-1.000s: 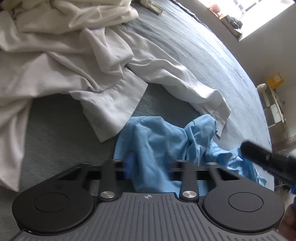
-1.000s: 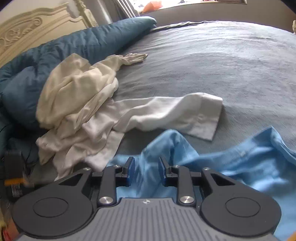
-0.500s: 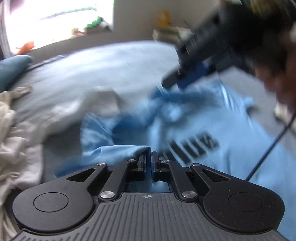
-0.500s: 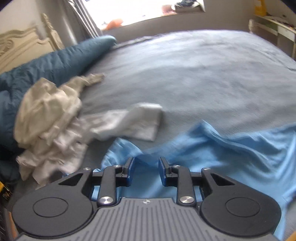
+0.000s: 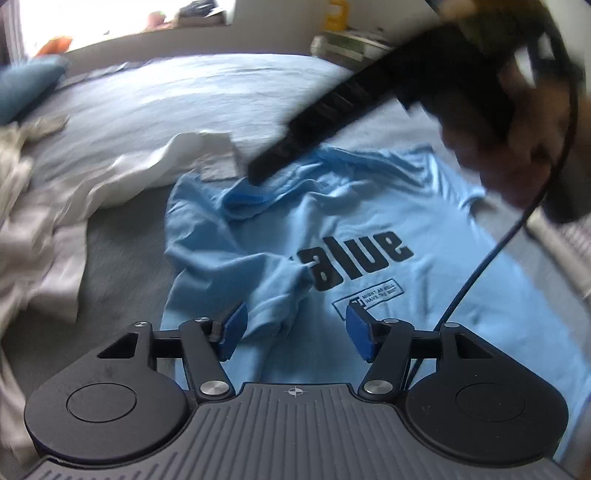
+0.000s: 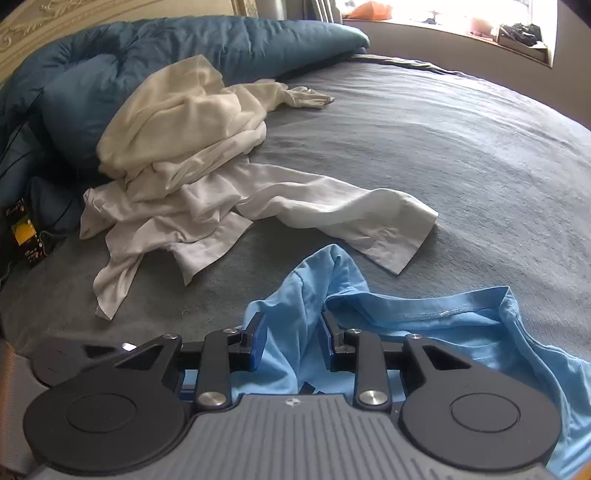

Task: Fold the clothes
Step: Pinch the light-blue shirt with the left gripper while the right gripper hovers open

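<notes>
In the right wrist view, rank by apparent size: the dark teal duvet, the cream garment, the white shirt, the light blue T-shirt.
1. Dark teal duvet
2. White shirt and light blue T-shirt: alike; the T-shirt is nearer and partly hidden, so unranked
3. Cream garment

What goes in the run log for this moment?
stage: spreading blue T-shirt on bed | left gripper: opening, pads clear of cloth | right gripper: cloth between pads, grip unclear | white shirt: unfolded

grey bed (image 6: 461, 155) w/ dark teal duvet (image 6: 177, 40) bunched at carved cream headboard (image 6: 55, 14). bright window sill (image 6: 461, 22) w/ orange item (image 6: 369, 9). small black/yellow box (image 6: 26, 236) at bed edge, left.
</notes>
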The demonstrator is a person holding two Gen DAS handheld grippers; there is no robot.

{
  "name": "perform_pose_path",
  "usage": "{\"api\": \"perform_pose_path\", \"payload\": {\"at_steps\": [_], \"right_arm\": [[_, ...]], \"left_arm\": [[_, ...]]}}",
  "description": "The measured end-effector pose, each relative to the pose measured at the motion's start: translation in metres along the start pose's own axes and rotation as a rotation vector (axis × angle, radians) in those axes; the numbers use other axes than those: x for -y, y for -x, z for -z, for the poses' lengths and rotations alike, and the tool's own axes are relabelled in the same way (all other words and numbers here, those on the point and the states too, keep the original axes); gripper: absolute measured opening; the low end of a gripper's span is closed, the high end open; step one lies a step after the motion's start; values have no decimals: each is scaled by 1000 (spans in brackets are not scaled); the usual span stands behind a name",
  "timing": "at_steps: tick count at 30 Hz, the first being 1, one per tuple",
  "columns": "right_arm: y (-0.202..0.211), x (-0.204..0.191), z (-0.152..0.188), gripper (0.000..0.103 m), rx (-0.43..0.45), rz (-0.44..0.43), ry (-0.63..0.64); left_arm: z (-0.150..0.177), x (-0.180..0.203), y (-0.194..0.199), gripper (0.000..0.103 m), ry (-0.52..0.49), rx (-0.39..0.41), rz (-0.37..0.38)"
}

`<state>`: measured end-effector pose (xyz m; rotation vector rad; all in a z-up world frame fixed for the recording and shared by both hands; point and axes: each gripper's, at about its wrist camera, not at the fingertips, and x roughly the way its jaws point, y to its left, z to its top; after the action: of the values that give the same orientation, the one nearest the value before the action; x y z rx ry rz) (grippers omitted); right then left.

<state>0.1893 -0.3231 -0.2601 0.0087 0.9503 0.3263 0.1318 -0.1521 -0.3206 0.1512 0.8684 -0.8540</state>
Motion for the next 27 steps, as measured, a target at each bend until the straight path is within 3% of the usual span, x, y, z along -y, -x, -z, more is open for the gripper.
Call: {"api": "perform_pose_path", "payload": {"at_steps": [5, 9, 12, 15, 19, 27], "right_arm": [[6, -13, 21, 32, -17, -7, 16], [6, -39, 41, 32, -52, 1, 125], [0, -59, 56, 32, -75, 44, 226], [-6, -73, 66, 32, -74, 66, 291], [-13, -83, 72, 32, -59, 90, 342], [-16, -86, 75, 32, -20, 155, 328]], "left_arm": [[7, -64, 1, 59, 301, -14, -36], [5, -112, -26, 56, 476, -57, -29], [-3, -123, -41, 51, 481, -72, -14], [-9, -123, -56, 40, 458, -103, -9], [-12, -115, -66, 4, 421, -146, -13], [-53, -126, -42, 0, 543, -63, 84]]}}
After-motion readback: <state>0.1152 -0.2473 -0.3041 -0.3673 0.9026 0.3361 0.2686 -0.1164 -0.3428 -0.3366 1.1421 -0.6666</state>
